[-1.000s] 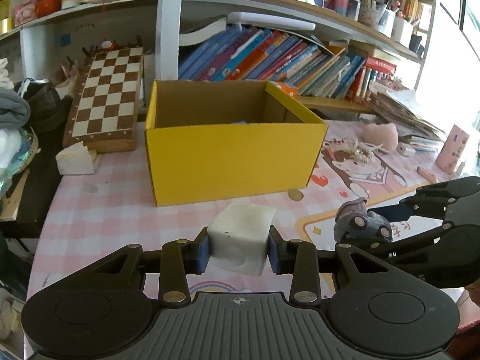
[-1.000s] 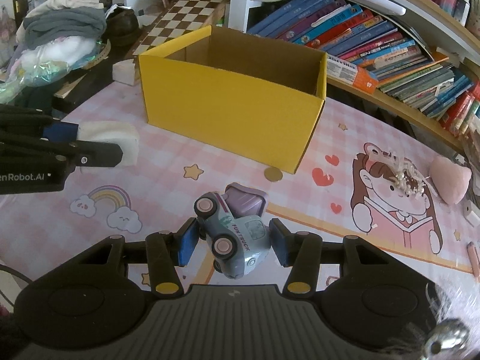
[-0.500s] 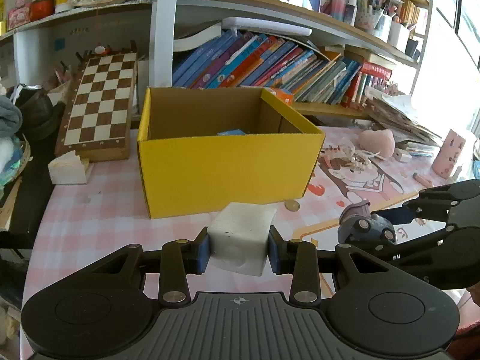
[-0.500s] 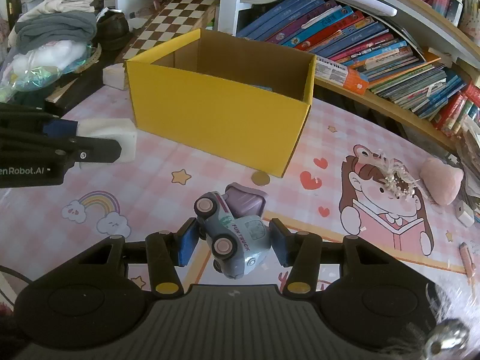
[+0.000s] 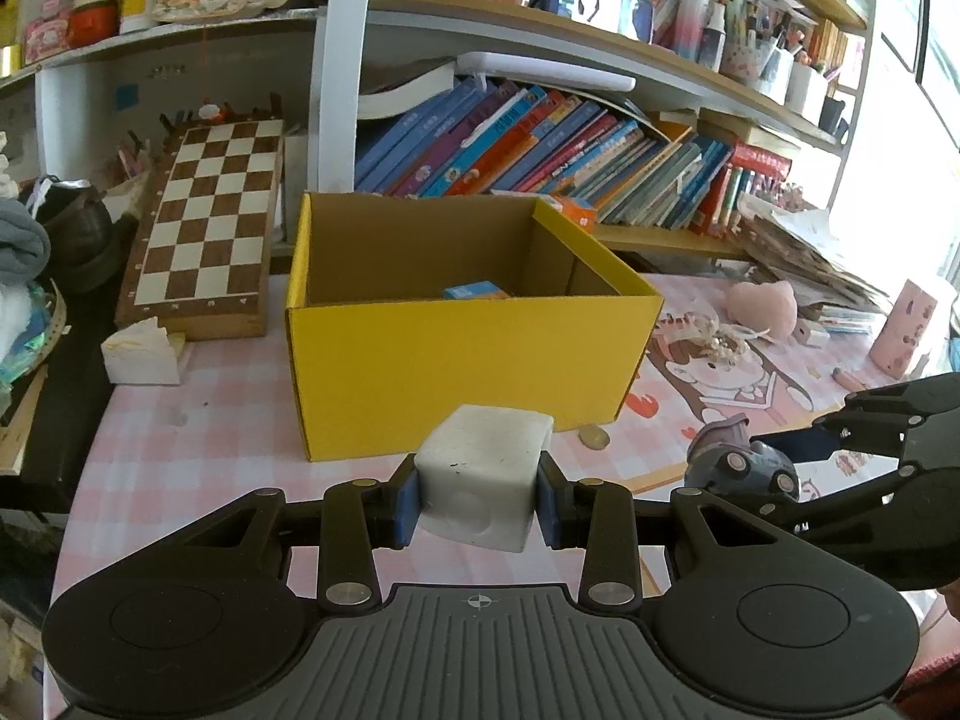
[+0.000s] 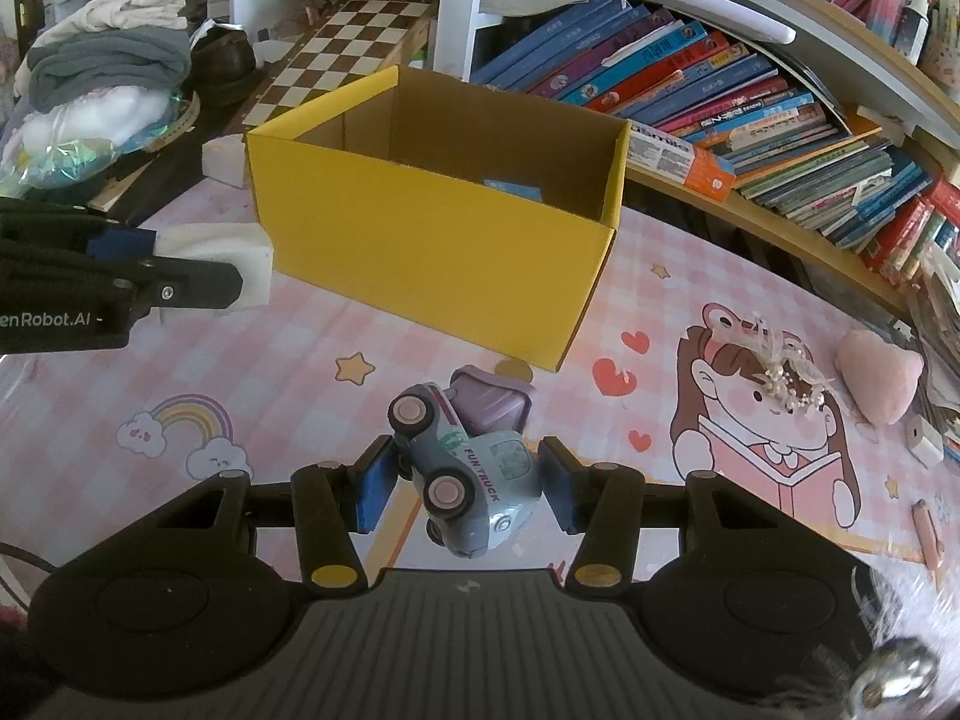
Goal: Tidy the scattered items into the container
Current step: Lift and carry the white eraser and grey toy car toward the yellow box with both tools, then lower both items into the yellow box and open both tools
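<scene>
Two grippers up, both loaded. Left gripper [image 5: 477,501] clamped on white foam block [image 5: 483,474], blue pads pressed flat to its two sides, block clear of the mat, just in front of the box's near wall. Right gripper [image 6: 468,483] clamped on toy truck [image 6: 465,474], pale blue with pink wheels, "FUN TRUCK" on the side, tilted nose-down between the pads, purple bin at the back. Truck held above the mat near the box's front right corner.

Yellow box [image 5: 468,360] open-topped, standing on pink checked mat [image 6: 312,372] toward the desk's back edge, in front of the bookshelf [image 6: 720,114]. Inside, one small blue item [image 5: 477,291] against the far side. Coin [image 5: 594,437] flat on the mat, touching or just off the box's front right corner. Pink plush [image 6: 879,375] and white flower clip [image 6: 786,375] well off to the right on the mat. Chessboard [image 5: 210,228] leaning behind the box's left side, tissue wad [image 5: 141,351] at the mat's left edge.
</scene>
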`<state>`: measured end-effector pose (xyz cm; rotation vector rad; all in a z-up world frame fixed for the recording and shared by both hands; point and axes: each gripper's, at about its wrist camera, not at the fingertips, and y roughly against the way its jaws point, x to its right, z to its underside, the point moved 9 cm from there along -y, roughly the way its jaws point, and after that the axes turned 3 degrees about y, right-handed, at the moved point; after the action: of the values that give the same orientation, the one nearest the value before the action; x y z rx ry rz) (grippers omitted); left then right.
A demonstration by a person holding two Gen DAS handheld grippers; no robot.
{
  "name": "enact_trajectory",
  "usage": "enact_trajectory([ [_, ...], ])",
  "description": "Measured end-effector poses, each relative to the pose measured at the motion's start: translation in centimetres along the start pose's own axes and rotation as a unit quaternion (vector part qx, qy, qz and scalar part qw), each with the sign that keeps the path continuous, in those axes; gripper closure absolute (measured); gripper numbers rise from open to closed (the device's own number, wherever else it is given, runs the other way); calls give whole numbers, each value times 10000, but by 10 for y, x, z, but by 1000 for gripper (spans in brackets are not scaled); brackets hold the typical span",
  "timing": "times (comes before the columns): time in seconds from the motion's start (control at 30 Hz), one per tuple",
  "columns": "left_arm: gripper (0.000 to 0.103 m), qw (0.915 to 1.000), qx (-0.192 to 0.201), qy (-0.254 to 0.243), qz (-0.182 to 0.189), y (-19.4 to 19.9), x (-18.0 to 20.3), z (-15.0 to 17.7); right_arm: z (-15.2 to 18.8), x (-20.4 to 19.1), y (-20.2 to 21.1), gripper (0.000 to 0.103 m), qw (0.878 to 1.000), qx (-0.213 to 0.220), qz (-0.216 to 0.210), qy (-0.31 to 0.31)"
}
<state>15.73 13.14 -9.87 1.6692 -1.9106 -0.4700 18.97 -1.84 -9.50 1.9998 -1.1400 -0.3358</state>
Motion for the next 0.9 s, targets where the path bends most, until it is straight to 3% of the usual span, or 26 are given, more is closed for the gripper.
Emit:
enact_trajectory([
  [0.5,67,9994,291,110,-175,-1,-17,-25,-33,2,-3,54,9994,205,-228,-143],
  [0.9,67,9974,668,-156,-239,-15,-20,-72,-86,20,-6,54,9975,646,-182,-199],
])
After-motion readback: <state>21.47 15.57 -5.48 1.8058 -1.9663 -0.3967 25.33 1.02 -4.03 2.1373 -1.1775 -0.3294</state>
